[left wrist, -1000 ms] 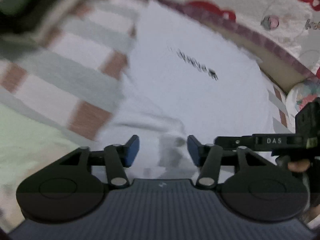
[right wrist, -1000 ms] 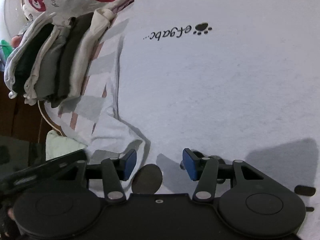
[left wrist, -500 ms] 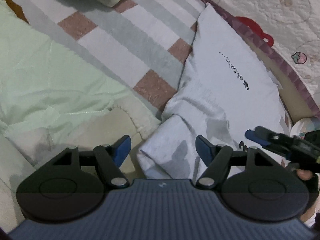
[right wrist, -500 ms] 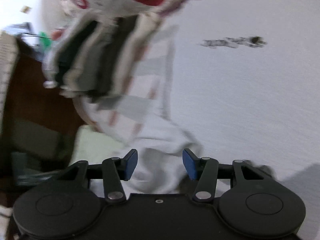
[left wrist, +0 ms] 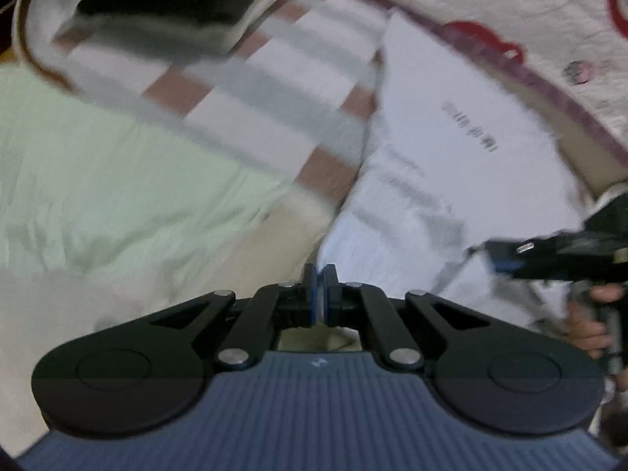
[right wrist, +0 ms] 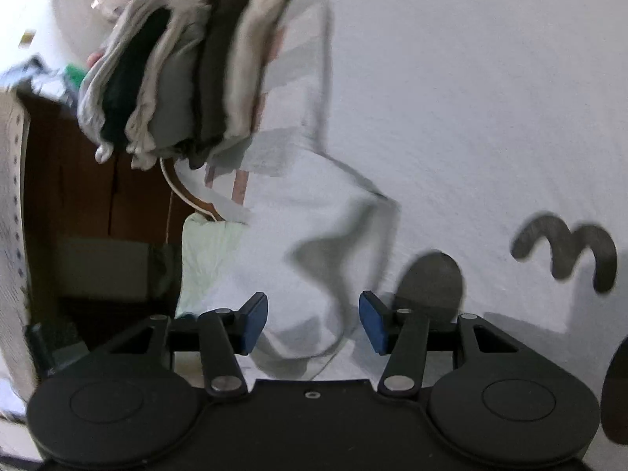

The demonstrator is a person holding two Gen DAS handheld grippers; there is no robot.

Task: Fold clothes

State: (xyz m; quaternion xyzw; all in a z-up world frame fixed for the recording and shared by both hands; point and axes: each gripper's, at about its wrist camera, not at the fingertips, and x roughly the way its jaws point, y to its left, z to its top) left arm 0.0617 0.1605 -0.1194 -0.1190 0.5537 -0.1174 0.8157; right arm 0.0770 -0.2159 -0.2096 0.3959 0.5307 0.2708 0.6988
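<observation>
White shirt (right wrist: 451, 125): soft matt knit cloth, fine nubbly weave, dark print. Striped blanket (left wrist: 251, 90): matt woven cloth in grey, white and brown-pink blocks. Pale green cover (left wrist: 98, 165): matt quilted cloth, lightly crinkled. Quilt (left wrist: 530, 11) along the far edge: padded stitched cloth with red prints. Stack of folded clothes (right wrist: 184, 78): matt cloth in grey, black, cream. Cabinet (right wrist: 90, 180): dark brown wood, dull sheen. Left gripper (left wrist: 320, 294): matt black plastic arms, shiny metal pins, blue rubbery pads, ribbed body. Right gripper (right wrist: 314, 320): same matt black plastic, metal pins, blue pads.
</observation>
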